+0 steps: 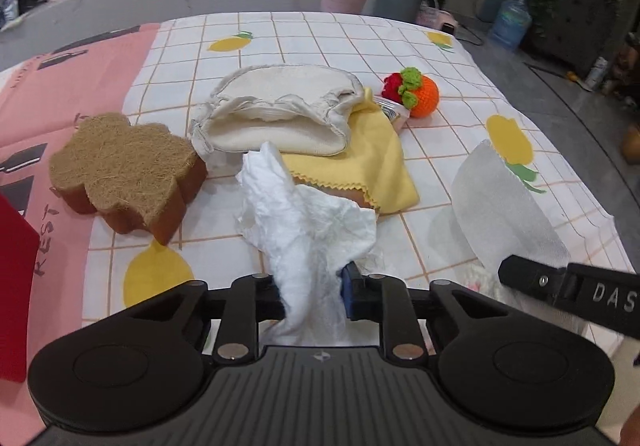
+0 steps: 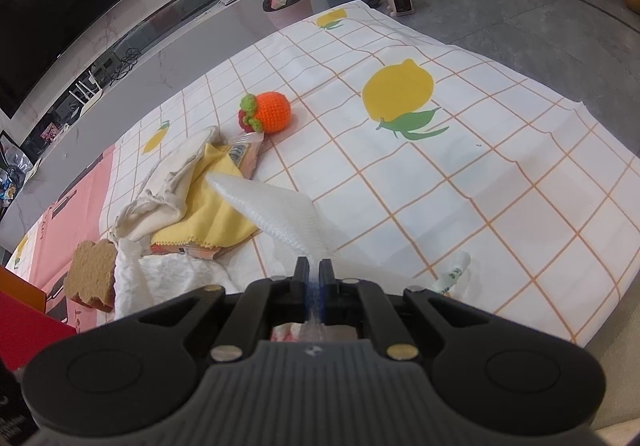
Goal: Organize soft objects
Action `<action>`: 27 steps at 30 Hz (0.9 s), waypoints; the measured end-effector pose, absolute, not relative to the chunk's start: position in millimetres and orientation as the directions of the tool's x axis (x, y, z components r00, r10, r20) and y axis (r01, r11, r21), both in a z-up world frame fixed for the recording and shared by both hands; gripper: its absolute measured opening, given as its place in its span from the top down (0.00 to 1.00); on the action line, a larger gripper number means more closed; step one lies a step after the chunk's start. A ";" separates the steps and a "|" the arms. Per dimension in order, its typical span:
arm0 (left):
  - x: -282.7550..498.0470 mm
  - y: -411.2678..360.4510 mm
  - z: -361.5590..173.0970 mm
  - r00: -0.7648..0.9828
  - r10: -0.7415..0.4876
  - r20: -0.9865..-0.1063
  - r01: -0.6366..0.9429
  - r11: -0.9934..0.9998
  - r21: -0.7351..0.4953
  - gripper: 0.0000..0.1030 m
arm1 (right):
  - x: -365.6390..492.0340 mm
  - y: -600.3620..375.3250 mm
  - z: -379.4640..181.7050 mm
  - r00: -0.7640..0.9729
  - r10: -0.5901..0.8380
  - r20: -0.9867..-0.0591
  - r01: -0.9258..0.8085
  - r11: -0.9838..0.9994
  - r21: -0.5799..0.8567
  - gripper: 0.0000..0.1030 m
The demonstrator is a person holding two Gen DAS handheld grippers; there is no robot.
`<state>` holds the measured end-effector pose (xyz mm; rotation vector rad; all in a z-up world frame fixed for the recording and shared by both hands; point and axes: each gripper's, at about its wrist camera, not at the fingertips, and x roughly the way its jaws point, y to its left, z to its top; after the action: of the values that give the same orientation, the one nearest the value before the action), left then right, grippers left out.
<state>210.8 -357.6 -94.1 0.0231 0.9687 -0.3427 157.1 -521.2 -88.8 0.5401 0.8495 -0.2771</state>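
My left gripper [image 1: 313, 292] is shut on a crumpled white tissue [image 1: 308, 213], which stands up from between its pads over the lemon-print tablecloth [image 1: 440, 149]. My right gripper [image 2: 314, 272] is shut on a corner of a white mesh cloth [image 2: 280, 209]; the left wrist view shows that cloth [image 1: 500, 205] lifted at the right, with one black right finger [image 1: 520, 270] on it. Beyond lie a brown bear-shaped scrubbing sponge [image 1: 124, 173], a cream cloth pouch [image 1: 276, 113] lying on a yellow cloth [image 1: 372, 153], and a crocheted orange fruit [image 1: 424, 93].
A red box [image 1: 12, 234] sits at the left edge on a pink printed cloth [image 1: 60, 93]. A small packet [image 2: 244, 157] lies under the yellow cloth's far end. A white roll with green print [image 2: 452, 270] is near my right gripper. The table's edge drops off at the right.
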 end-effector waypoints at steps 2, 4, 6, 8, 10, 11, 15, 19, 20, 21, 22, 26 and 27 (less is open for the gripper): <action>209.1 -351.9 -93.3 0.512 -0.287 -0.810 0.307 0.941 -0.140 0.77 | 157.1 -519.5 -88.2 0.636 -0.025 -0.771 0.434 0.838 0.330 0.98; 205.3 -348.6 -91.0 0.522 -0.296 -0.800 0.327 0.936 -0.133 0.78 | 156.2 -518.5 -86.9 0.639 -0.028 -0.769 0.430 0.842 0.327 0.99; 200.2 -344.6 -85.3 0.541 -0.314 -0.780 0.344 0.929 -0.135 0.79 | 153.9 -516.4 -84.1 0.651 -0.027 -0.758 0.417 0.848 0.328 0.99; 194.1 -340.8 -76.5 0.560 -0.335 -0.758 0.363 0.921 -0.139 0.79 | 151.3 -512.9 -80.0 0.667 -0.029 -0.745 0.401 0.856 0.325 1.00; 189.2 -336.9 -65.7 0.576 -0.345 -0.741 0.378 0.916 -0.133 0.80 | 147.6 -509.7 -74.8 0.682 -0.036 -0.730 0.395 0.859 0.327 1.00; 187.6 -335.0 -60.1 0.583 -0.349 -0.734 0.382 0.915 -0.132 0.80 | 145.1 -508.3 -71.8 0.690 -0.038 -0.722 0.393 0.859 0.330 1.00; 180.5 -323.2 -36.2 0.600 -0.385 -0.701 0.411 0.900 -0.142 0.80 | 134.5 -502.8 -60.2 0.719 -0.067 -0.692 0.396 0.858 0.328 1.00; 170.8 -306.8 -9.6 0.617 -0.404 -0.675 0.429 0.892 -0.142 0.80 | 128.0 -497.3 -51.1 0.736 -0.076 -0.672 0.390 0.860 0.330 1.00; 168.2 -301.2 -2.4 0.623 -0.408 -0.667 0.431 0.891 -0.143 0.80 | 126.3 -495.5 -47.7 0.743 -0.077 -0.665 0.387 0.860 0.333 1.00; 165.2 -295.1 4.4 0.629 -0.411 -0.660 0.432 0.890 -0.142 0.80 | 124.1 -493.1 -43.1 0.753 -0.080 -0.653 0.379 0.864 0.331 1.00; 162.5 -288.2 11.7 0.637 -0.410 -0.653 0.428 0.892 -0.142 0.80 | 121.7 -489.4 -38.2 0.764 -0.084 -0.640 0.365 0.873 0.322 1.00; 150.3 -249.8 38.2 0.669 -0.401 -0.625 0.413 0.900 -0.135 0.80 | 108.8 -475.6 -19.3 0.802 -0.095 -0.589 0.323 0.899 0.295 1.00; 146.5 -237.9 44.7 0.680 -0.394 -0.619 0.408 0.904 -0.128 0.80 | 104.9 -472.6 -14.5 0.808 -0.105 -0.579 0.327 0.898 0.295 1.00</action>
<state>146.5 -237.9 44.7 0.0207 0.6897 -0.4501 104.9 -472.6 -14.5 0.3973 0.5874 -0.2375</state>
